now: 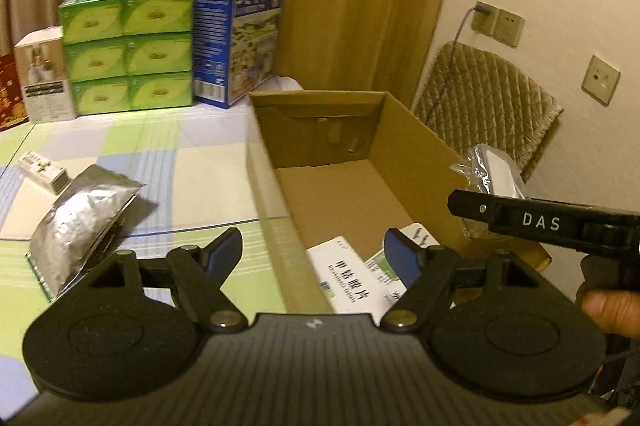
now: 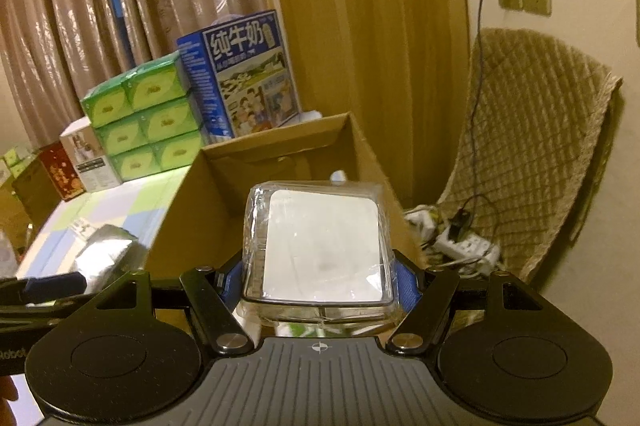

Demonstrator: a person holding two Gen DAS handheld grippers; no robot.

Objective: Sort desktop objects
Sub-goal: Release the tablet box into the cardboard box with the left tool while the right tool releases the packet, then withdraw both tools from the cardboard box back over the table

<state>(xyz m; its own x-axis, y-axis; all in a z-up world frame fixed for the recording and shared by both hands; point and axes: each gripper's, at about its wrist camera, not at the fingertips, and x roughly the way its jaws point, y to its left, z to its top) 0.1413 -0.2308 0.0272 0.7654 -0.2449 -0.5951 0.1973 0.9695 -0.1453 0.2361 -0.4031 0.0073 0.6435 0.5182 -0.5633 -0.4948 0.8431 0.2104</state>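
Note:
My right gripper (image 2: 320, 278) is shut on a clear plastic-wrapped white pack (image 2: 324, 246), held above the near edge of the open cardboard box (image 2: 224, 186). The left wrist view shows that same wrapped pack (image 1: 494, 172) over the cardboard box's (image 1: 404, 150) right wall, in the right gripper marked DAS. My left gripper (image 1: 314, 254) is open and holds nothing, hanging over the box's near left corner. White medicine cartons (image 1: 348, 276) lie inside the box. A silver foil pouch (image 1: 82, 214) and a small white carton (image 1: 42, 168) lie on the checked tablecloth to the left.
Stacked green tissue packs (image 1: 126, 50), a blue milk carton case (image 1: 238, 34), a white box (image 1: 44, 74) and a red box stand at the table's back by the curtains. A quilted chair (image 2: 532, 146), a power strip (image 2: 466, 246) and cables are right of the box.

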